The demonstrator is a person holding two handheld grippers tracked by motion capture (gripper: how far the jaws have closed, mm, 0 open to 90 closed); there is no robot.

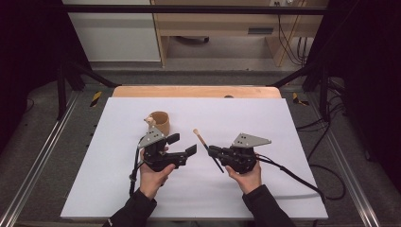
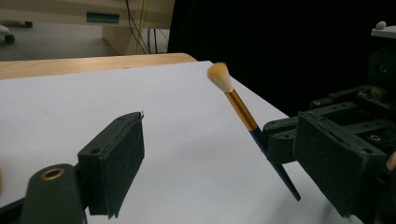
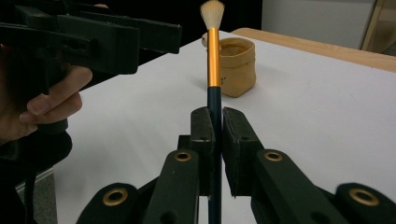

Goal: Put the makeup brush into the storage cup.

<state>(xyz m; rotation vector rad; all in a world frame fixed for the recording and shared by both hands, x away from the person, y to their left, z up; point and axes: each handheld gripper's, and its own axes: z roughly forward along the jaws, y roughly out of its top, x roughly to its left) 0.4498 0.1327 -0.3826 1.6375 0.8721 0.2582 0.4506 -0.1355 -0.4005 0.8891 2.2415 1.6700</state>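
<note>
A makeup brush (image 1: pixel 201 140) with a pale tuft, gold ferrule and dark handle is held above the white board. My right gripper (image 1: pixel 211 151) is shut on its handle, and in the right gripper view the brush (image 3: pixel 214 56) rises upright from the closed pads. My left gripper (image 1: pixel 182 144) stands open just left of the brush with nothing between its jaws. In the left gripper view the brush (image 2: pixel 240 109) leans between the open pads, farther off. A small tan cup (image 1: pixel 160 121) stands behind the left gripper, also seen as the cup (image 3: pixel 237 65) past the brush.
A white board (image 1: pixel 283 123) covers a wooden table (image 1: pixel 196 91). Dark frame posts and cables run along both sides. A small pale object (image 1: pixel 150 121) sits against the cup's left rim. A hand (image 3: pixel 51 102) holds the left gripper.
</note>
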